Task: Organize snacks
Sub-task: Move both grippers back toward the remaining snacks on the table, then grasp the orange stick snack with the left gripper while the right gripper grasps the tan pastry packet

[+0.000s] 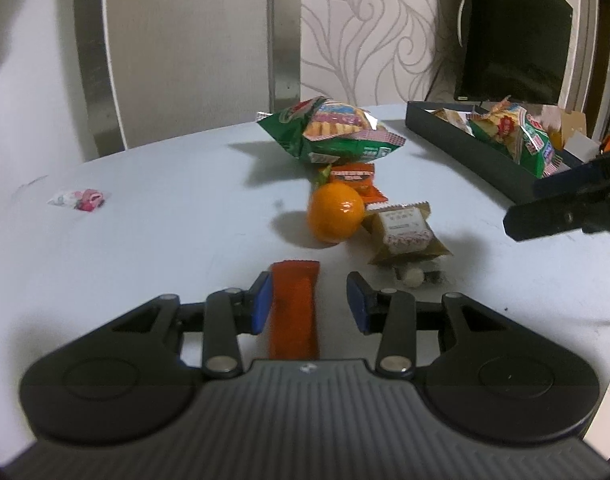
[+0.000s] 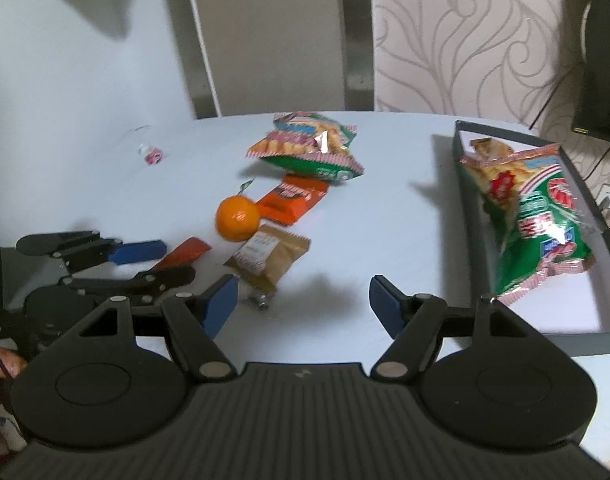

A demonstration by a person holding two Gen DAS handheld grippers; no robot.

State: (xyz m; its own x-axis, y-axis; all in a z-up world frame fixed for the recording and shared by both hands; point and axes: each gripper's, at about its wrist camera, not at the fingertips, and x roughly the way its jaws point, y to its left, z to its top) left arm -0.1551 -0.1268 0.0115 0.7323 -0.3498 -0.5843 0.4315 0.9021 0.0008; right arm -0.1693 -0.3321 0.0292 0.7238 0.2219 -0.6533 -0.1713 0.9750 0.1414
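Fingers [image 1: 261,306] of left gripper [image 1: 309,300] spread around orange bar [image 1: 295,308]; right gripper [image 2: 303,306] wide, empty.

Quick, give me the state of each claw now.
Left claw: open, straddling the red snack bar, not gripping it.
Right claw: open, holding nothing.

A red-orange snack bar [image 1: 295,306] lay flat on the table, pointing away. Beyond it sat a glossy mandarin [image 1: 335,213], touching a tan wrapped biscuit [image 1: 405,236] and an orange chocolate bar [image 1: 355,180]. Farther back a puffed green chip bag [image 1: 331,130] rested on its side. A second green chip bag [image 2: 533,220] lay inside the dark tray [image 2: 577,338]. A small pink candy [image 1: 81,199] lay well apart.
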